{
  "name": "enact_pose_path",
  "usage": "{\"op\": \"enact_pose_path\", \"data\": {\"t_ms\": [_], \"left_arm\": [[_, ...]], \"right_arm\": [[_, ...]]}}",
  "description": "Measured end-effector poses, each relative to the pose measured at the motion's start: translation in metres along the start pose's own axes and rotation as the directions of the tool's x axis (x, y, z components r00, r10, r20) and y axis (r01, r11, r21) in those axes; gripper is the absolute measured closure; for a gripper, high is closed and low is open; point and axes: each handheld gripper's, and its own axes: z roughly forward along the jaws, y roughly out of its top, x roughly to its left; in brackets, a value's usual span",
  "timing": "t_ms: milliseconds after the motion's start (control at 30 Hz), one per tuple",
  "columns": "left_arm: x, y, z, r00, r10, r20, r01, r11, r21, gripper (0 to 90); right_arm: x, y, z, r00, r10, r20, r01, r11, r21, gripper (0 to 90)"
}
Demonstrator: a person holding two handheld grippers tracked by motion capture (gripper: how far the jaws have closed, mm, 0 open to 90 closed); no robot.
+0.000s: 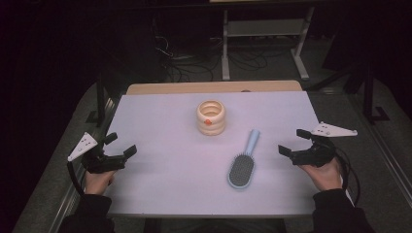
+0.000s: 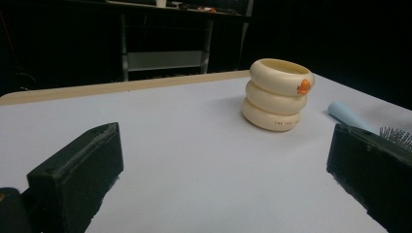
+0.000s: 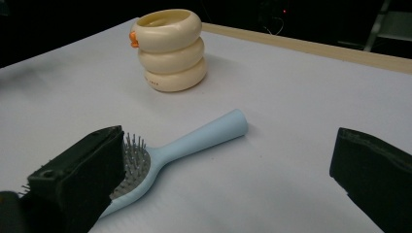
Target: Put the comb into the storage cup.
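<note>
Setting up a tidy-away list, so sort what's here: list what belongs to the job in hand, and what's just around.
In the job:
- light blue hairbrush, lying bristles up, nearest the right gripper
- cream ribbed cup with an orange mark, standing upright
- left gripper, jaws open, nothing between them; the right one likewise

Just around:
- white table
- metal-framed bench behind it
- cables on the floor

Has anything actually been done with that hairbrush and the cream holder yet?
Nothing looks done. The hairbrush lies flat on the table, apart from the upright holder. Both the left claw and right claw are open and empty. All the handling is left.
</note>
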Motion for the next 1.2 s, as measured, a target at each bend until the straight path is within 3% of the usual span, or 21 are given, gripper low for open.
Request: {"op": "enact_pose_path", "data": {"t_ms": [633, 767, 1200], "left_arm": [[-0.002, -0.001, -0.001, 1.0000, -0.009, 0.003, 0.009, 1.0000, -0.002, 0.0], [-0.002, -0.001, -0.001, 1.0000, 0.010, -0.001, -0.010, 0.9999, 0.004, 0.0], [-0.004, -0.001, -0.001, 0.9999, 0.012, -0.003, -0.012, 0.9999, 0.010, 0.0]], "right_arm": [[0.006, 0.002, -0.003, 0.9998, -0.012, -0.017, 0.012, 1.000, -0.003, 0.0], [0.007, 0.008, -0.004, 0.9995, -0.021, -0.022, 0.022, 1.000, 0.006, 0.0], [0.006, 0.036, -0.007, 0.9973, -0.060, -0.044, 0.062, 0.997, 0.053, 0.0]]}}
